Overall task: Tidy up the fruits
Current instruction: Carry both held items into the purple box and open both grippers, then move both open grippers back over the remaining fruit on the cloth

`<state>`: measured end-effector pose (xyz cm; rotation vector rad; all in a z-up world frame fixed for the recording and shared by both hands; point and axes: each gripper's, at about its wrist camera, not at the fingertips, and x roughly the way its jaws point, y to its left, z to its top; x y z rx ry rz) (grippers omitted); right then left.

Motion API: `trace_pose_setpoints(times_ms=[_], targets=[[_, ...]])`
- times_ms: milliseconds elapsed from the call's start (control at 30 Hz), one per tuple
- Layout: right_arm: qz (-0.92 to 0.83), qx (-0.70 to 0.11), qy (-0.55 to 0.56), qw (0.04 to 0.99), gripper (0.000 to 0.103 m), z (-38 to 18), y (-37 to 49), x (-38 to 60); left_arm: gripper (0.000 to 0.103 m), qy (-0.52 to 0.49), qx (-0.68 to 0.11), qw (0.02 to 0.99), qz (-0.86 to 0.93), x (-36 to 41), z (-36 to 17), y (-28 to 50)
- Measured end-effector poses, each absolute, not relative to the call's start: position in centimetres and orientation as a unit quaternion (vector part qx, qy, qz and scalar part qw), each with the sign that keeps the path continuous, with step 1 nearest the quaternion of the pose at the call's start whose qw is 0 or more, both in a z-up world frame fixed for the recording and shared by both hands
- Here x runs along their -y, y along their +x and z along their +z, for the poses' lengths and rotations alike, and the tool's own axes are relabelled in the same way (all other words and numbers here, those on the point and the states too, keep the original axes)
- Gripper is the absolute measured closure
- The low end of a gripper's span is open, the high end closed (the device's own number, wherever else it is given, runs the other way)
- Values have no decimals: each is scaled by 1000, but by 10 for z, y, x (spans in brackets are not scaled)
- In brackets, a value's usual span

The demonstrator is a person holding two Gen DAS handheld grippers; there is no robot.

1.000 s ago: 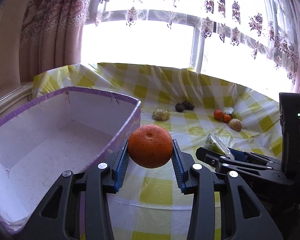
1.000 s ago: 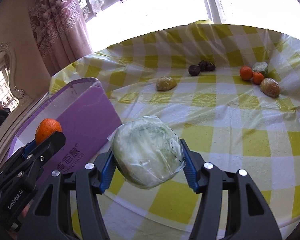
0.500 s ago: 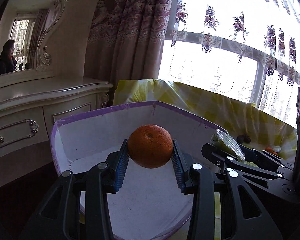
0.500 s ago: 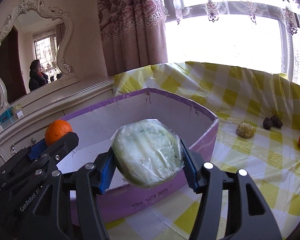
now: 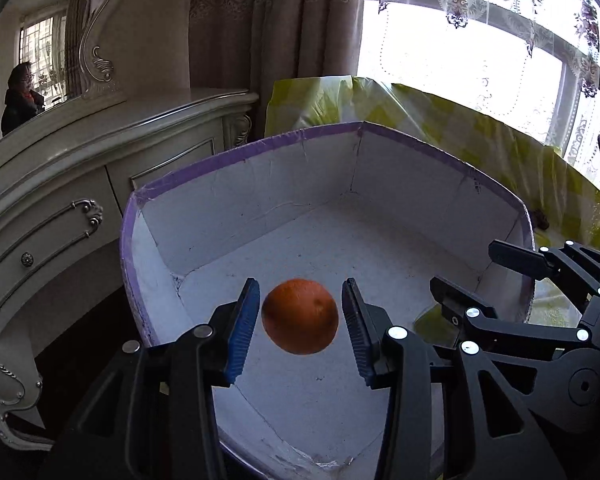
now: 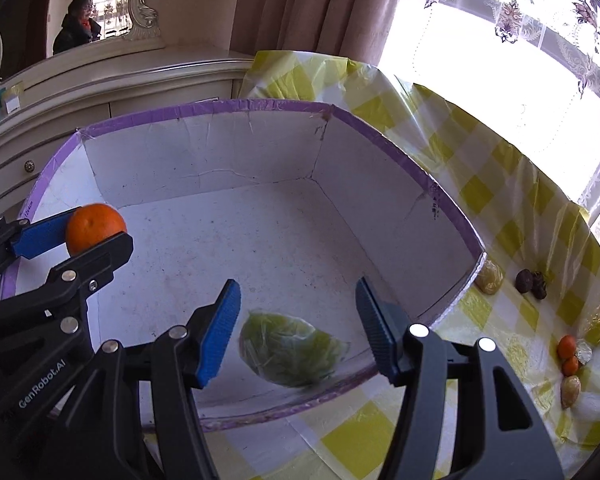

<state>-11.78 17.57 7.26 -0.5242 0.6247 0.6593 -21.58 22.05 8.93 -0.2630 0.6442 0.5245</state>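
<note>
A purple-rimmed white box [image 5: 244,148] [image 6: 260,105] sits on the yellow-checked table. My left gripper [image 5: 300,322] is over the box with its jaws spread; the orange [image 5: 300,316] sits in the gap with a sliver of space on each side. In the right wrist view the orange [image 6: 95,226] still shows between the left gripper's fingers. My right gripper [image 6: 298,328] is open above the box's near wall. The plastic-wrapped green cabbage [image 6: 290,354] lies on the box floor below it, slightly blurred.
Loose fruit lies on the table to the right: a yellowish fruit [image 6: 489,278], dark fruits [image 6: 532,282], small oranges [image 6: 567,354] and a wrapped fruit [image 6: 570,390]. A cream dresser [image 5: 60,184] with a mirror stands left of the box. Curtains and a window are behind.
Both grippers swung left from the table to above the box. The right gripper opened and let the cabbage go into the box. The left gripper's jaws spread away from the orange.
</note>
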Motion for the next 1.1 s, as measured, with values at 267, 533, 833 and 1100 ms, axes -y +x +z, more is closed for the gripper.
trace_pose_setpoints(times_ms=[267, 533, 833, 1100], targets=[[313, -296, -241, 870, 42, 72, -117, -170, 52, -127, -320, 903, 257, -222, 91, -216], [314, -296, -238, 870, 42, 73, -117, -169, 50, -136, -335, 898, 252, -222, 92, -216], [303, -247, -157, 907, 24, 92, -117, -121, 17, -152, -319, 900, 255, -215, 105, -221], [267, -263, 14, 927, 8, 78, -87, 3, 8, -90, -213, 960, 159, -138, 154, -218]])
